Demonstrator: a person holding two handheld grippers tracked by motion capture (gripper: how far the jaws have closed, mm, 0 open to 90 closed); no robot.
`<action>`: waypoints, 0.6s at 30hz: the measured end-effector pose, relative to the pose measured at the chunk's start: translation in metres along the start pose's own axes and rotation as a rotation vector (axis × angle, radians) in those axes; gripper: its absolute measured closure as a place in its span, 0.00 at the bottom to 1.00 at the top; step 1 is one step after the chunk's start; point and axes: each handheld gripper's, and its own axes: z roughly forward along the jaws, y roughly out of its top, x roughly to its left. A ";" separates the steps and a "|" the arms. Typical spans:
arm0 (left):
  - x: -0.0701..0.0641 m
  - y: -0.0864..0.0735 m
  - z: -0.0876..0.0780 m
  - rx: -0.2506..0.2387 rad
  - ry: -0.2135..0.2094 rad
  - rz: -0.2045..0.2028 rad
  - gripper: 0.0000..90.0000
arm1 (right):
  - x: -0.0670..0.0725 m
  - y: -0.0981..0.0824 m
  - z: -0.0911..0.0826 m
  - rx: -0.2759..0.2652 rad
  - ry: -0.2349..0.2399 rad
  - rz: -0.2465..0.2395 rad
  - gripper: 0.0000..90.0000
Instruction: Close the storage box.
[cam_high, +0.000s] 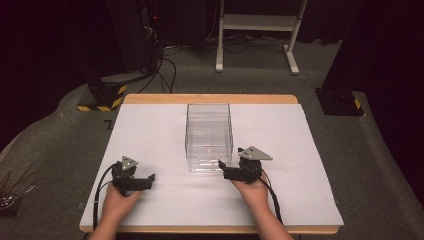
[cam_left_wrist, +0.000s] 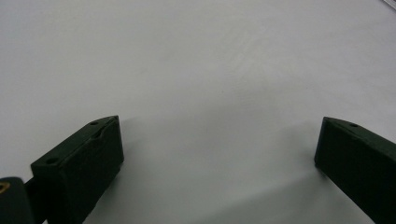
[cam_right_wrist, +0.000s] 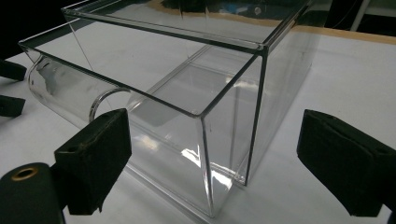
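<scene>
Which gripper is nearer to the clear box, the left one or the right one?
Right. The right gripper is at the near right corner of the clear box; the left gripper rests on the table, well off to the box's left.

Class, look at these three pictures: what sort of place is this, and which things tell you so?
Probably a lab or recording workshop. A white-topped table stands on grey carpet, with a cabled equipment rack and a desk frame behind it. A clear box sits between two hand-held tongs.

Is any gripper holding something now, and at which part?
Nothing is held. Left gripper is open over the table; right gripper is open around the clear box's near corner.
</scene>
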 end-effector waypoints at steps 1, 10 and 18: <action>0.000 0.000 0.000 -0.001 0.000 0.000 0.02 | -0.001 0.000 0.001 -0.001 0.001 0.001 0.11; 0.000 0.000 0.000 0.000 0.000 -0.001 0.02 | -0.005 0.004 0.007 0.002 -0.016 0.008 0.11; 0.000 0.000 0.000 0.000 0.000 -0.001 0.02 | -0.008 0.007 0.014 -0.003 -0.028 0.023 0.11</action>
